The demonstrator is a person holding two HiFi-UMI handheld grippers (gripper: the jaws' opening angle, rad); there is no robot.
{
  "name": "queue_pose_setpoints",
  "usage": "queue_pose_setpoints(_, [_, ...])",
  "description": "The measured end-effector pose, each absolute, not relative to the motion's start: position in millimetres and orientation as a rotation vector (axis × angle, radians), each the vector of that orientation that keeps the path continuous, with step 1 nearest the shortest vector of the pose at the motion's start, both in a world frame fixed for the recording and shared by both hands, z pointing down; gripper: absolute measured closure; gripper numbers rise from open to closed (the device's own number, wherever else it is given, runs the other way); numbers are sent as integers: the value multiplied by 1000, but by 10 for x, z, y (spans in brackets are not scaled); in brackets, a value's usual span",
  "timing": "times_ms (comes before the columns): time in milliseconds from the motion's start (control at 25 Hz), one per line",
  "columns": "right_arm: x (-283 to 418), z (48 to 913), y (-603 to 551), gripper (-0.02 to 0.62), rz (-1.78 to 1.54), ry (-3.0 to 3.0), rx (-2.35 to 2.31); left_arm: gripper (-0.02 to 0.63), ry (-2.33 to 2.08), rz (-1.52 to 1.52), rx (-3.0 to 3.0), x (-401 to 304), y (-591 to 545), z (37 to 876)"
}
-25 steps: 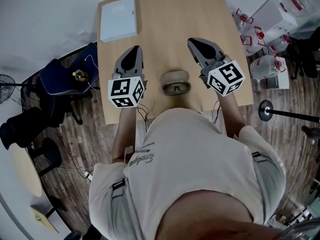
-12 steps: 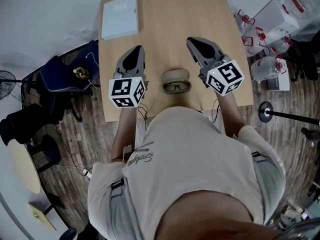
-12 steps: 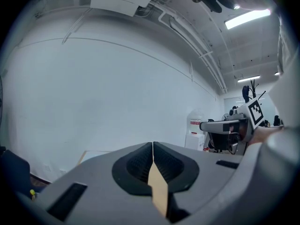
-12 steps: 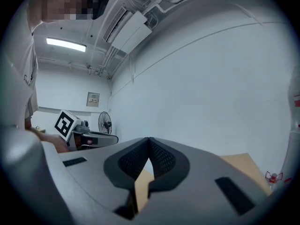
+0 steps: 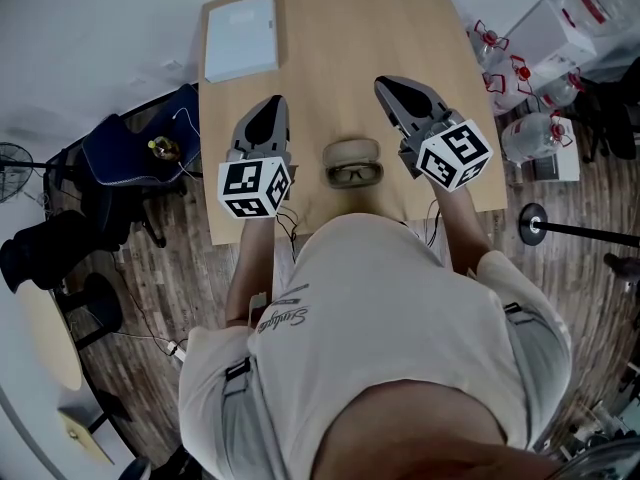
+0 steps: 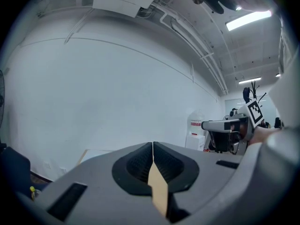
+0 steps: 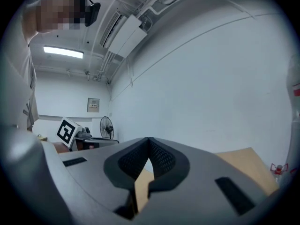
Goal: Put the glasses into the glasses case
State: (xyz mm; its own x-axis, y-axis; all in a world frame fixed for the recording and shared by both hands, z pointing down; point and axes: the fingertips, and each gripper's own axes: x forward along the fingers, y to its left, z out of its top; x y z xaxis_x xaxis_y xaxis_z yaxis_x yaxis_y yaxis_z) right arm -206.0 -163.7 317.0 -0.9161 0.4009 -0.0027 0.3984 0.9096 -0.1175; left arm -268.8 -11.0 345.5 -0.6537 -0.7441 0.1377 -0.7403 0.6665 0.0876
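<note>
A pair of dark-framed glasses [image 5: 352, 175] lies on the wooden table [image 5: 340, 58] near its front edge, just in front of a tan oval glasses case [image 5: 350, 152]. My left gripper [image 5: 266, 114] hovers to the left of them, jaws pressed together with nothing between. My right gripper [image 5: 395, 90] is held to the right of them, also shut and empty. In the left gripper view the left gripper [image 6: 153, 146] points at a white wall, with the right gripper [image 6: 229, 125] seen at the right. In the right gripper view the right gripper [image 7: 148, 142] has its tips together. Neither gripper view shows glasses or case.
A white flat box [image 5: 240, 38] lies at the table's far left corner. A dark blue chair [image 5: 135, 153] stands left of the table. Water bottles and white boxes [image 5: 530, 58] crowd the floor at the right, beside a black stand base [image 5: 530, 220].
The right gripper's marker cube has shifted slightly to the right; otherwise nothing has visibly moved.
</note>
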Motion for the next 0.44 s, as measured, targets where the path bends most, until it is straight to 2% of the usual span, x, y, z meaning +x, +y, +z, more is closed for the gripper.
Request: queue_pose_setpoints(440, [-2073,3171,-1695,600,94,-3060,-591,589,-2726,-41,1222,-2727,-102,3440])
